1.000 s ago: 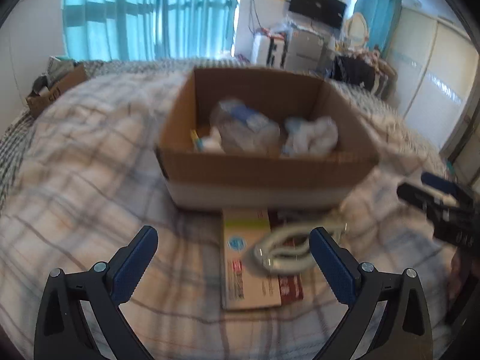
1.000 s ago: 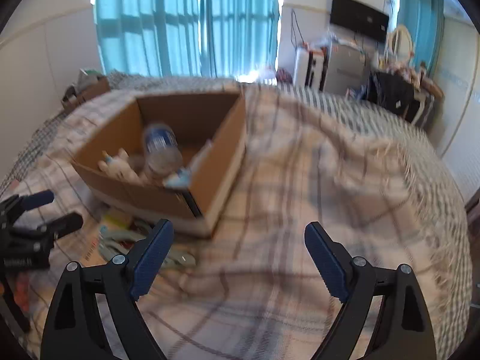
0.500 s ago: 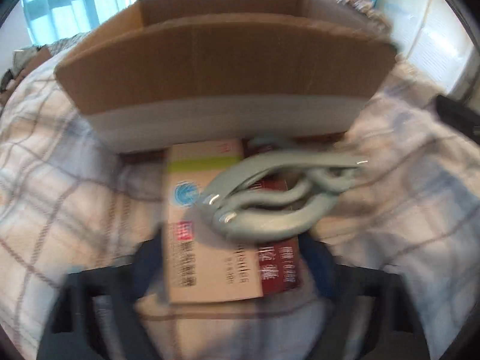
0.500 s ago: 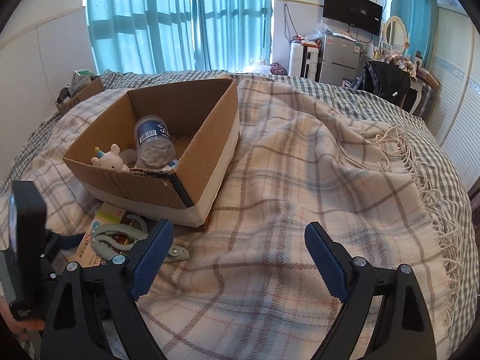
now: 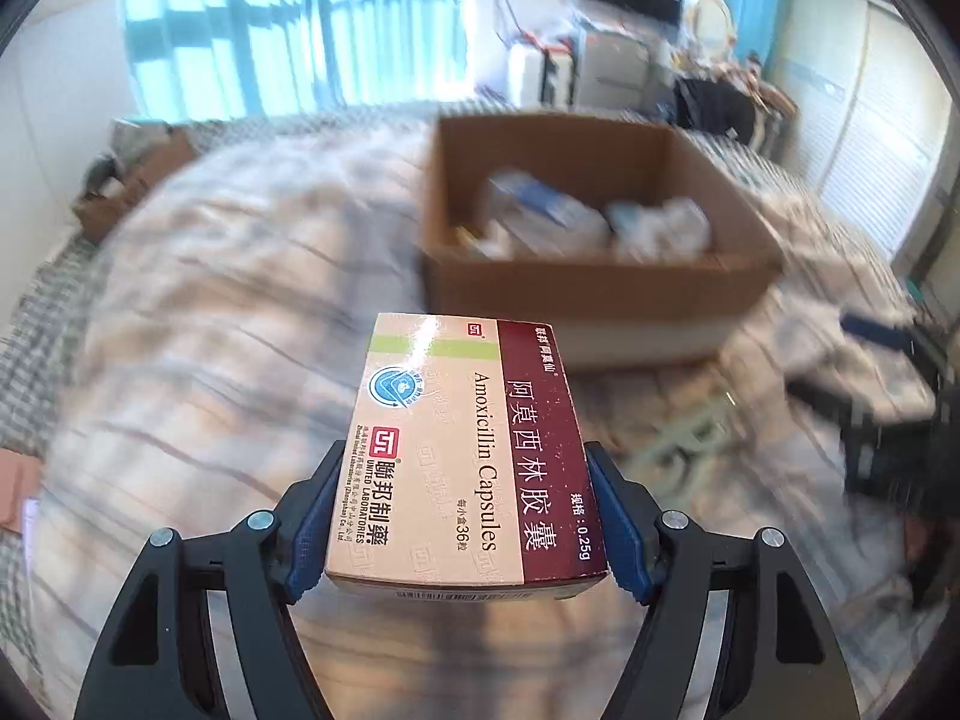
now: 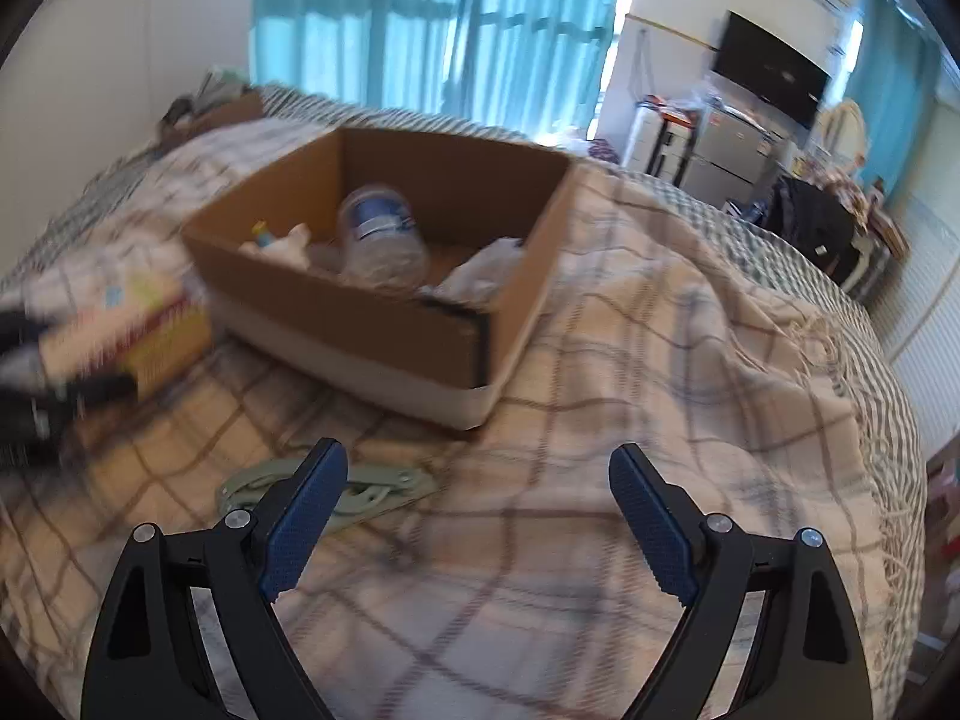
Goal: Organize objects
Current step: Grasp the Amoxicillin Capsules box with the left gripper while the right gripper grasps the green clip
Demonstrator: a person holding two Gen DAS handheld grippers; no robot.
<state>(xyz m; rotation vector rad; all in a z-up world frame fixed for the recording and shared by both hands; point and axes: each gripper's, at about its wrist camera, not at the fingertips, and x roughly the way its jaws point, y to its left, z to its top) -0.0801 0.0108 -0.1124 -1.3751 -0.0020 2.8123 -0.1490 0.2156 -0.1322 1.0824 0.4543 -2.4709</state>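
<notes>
My left gripper is shut on an amoxicillin medicine box and holds it above the plaid blanket, to the near left of the cardboard box. The held medicine box shows blurred at the left of the right wrist view. The cardboard box holds a plastic bottle, a small toy and a white bag. A pale green hand tool lies on the blanket just ahead of my right gripper, which is open and empty. It shows blurred in the left wrist view.
The plaid blanket covers the bed. A small open box of clutter sits at the bed's far left corner. A TV, shelves and a black bag stand beyond the bed. The right gripper shows blurred at the right.
My left gripper has closed on the medicine box and lifted it off the blanket. The green tool, which lay on the box, now lies on the blanket. My right gripper moved closer to it.
</notes>
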